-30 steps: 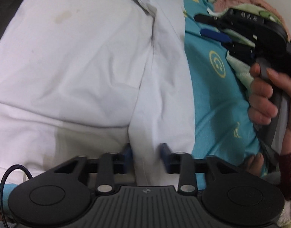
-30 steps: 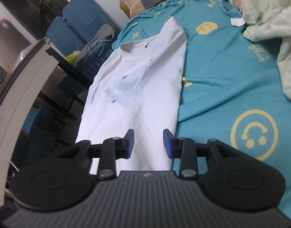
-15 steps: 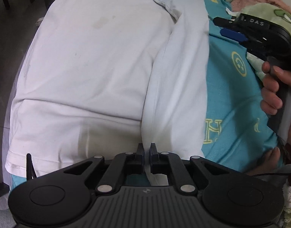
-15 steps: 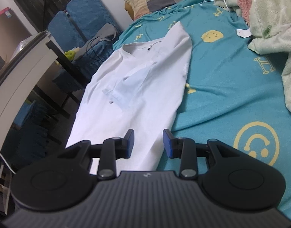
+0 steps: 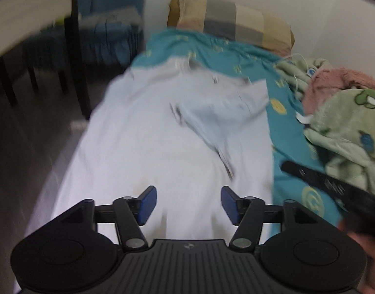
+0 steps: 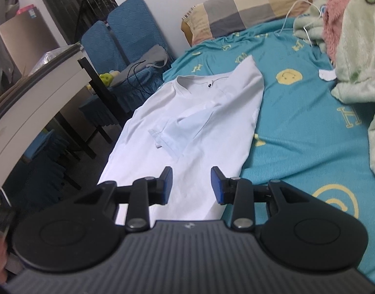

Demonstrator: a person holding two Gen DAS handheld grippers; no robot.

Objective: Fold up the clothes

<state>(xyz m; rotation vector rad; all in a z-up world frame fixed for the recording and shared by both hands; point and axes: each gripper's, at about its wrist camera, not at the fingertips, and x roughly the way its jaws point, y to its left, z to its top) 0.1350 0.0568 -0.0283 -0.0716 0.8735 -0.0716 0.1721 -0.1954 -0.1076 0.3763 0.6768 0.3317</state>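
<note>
Across the teal bedsheet [image 6: 297,132], near the bed's left edge, your white T-shirt [image 6: 212,132] lay lengthwise with its collar toward the checked pillow [image 6: 246,5]. Its right side and sleeve were already turned in over the chest, while the left side was flat and the length unfolded, so I judged the fold partly done. Your left gripper [image 5: 187,205] and right gripper [image 6: 191,186] both hovered over the hem, jaws wide, holding nothing.
</note>
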